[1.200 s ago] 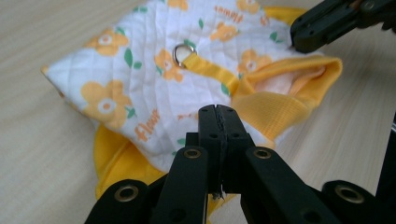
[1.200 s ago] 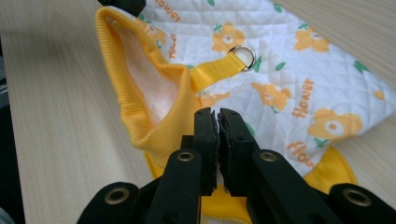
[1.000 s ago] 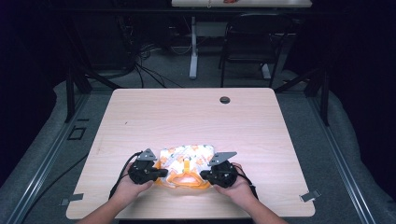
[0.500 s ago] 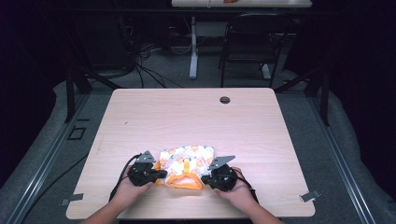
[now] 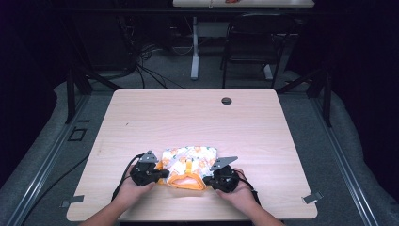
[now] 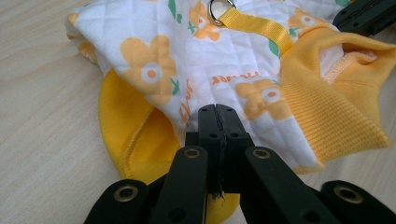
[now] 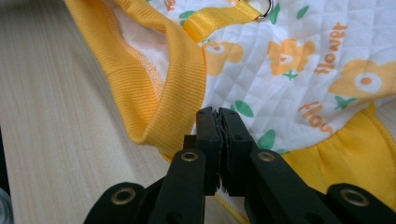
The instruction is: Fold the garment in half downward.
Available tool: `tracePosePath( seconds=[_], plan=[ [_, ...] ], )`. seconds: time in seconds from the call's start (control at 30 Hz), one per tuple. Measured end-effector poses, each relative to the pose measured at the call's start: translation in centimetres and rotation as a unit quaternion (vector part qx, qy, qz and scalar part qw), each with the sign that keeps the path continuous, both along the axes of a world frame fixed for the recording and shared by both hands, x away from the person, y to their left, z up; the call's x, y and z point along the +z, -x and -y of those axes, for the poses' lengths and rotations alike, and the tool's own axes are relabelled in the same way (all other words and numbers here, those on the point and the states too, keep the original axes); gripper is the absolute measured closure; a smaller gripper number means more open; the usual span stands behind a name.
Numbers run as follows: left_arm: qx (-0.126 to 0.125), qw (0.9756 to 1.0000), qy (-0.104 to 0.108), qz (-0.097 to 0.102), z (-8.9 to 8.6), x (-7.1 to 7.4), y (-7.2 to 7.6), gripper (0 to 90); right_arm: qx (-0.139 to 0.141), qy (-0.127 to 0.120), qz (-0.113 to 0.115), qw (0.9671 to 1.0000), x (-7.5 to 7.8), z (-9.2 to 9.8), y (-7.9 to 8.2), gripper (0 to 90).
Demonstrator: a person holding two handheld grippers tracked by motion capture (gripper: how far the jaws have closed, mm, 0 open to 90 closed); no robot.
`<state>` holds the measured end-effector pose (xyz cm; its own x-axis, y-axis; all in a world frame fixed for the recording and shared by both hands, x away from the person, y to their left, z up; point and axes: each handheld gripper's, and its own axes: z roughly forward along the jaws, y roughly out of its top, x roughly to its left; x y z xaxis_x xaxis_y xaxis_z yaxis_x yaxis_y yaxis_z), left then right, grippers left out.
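Left hand-held gripper (image 5: 157,173): jaws pressed together, pinching the near left edge of the small quilted garment (image 5: 189,165); seen again in its own view (image 6: 218,116), biting the white flower-printed fabric just above a yellow cuff. Right hand-held gripper (image 5: 210,178): likewise clamped, pinching the near right edge, with the bite landing beside the ribbed yellow collar band (image 7: 180,70) in the right gripper view (image 7: 217,122). Gripping at two opposite sides like this, probably to keep the cloth spread and taut between the hands, ready for a fold or a drag across the tabletop (image 5: 197,117). Lying flat for the most part, the garment, at the near middle of the tabletop, between the two hands and touching the wood. Running up the middle of it, a yellow webbing strap (image 6: 257,25) ending in a metal ring (image 6: 222,7), facing upward, so apparently back side up. Sitting well apart at the far edge, a dark round grommet (image 5: 226,100).

Compared with a second ago: sitting lower and nearer to the person now, both hand-held grippers and the garment with them; looking narrower and more gathered along the near edge, with the yellow hem bunching between the pinches. Suggesting a pull toward the near edge, or the beginning of a fold, judging from these views alone.
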<state>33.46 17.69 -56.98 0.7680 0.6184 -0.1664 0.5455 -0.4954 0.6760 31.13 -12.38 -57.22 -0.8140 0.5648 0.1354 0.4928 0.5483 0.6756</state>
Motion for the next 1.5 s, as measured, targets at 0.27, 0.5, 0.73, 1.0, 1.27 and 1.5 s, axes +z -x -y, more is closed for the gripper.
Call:
tracePosePath(
  seconds=[0.27, 0.5, 0.73, 1.0, 1.27, 1.5],
  plan=[
    [0.007, 0.9999, 0.008, -0.006, 0.3, 0.0, -0.7, 90.0, -0.007, 0.0, 0.001, 1.0, 0.0, 0.2, -0.2, 87.4],
    [0.017, 0.9996, 0.018, -0.011, 0.6, -0.2, -1.3, 90.0, -0.019, -0.001, 0.005, 0.9998, 0.0, 0.6, -0.6, 87.5],
    [0.019, 0.9998, 0.011, -0.004, 1.2, -0.1, -1.8, 90.0, -0.032, -0.005, 0.004, 0.9995, -0.1, 0.9, -1.0, 87.6],
    [0.029, 0.9995, 0.011, 0.0, 1.8, -0.1, -2.8, 90.0, -0.048, -0.015, -0.002, 0.9987, -0.2, 1.5, -1.9, 88.0],
    [0.045, 0.9987, 0.022, 0.0, 1.8, -0.3, -3.6, 90.0, -0.059, 0.001, 0.003, 0.9983, 0.0, 1.4, -3.3, 88.1],
    [0.063, 0.9975, 0.031, 0.005, 1.8, -0.5, -4.7, 90.0, -0.074, 0.002, 0.002, 0.9973, 0.1, 1.3, -4.9, 88.3]
  ],
)
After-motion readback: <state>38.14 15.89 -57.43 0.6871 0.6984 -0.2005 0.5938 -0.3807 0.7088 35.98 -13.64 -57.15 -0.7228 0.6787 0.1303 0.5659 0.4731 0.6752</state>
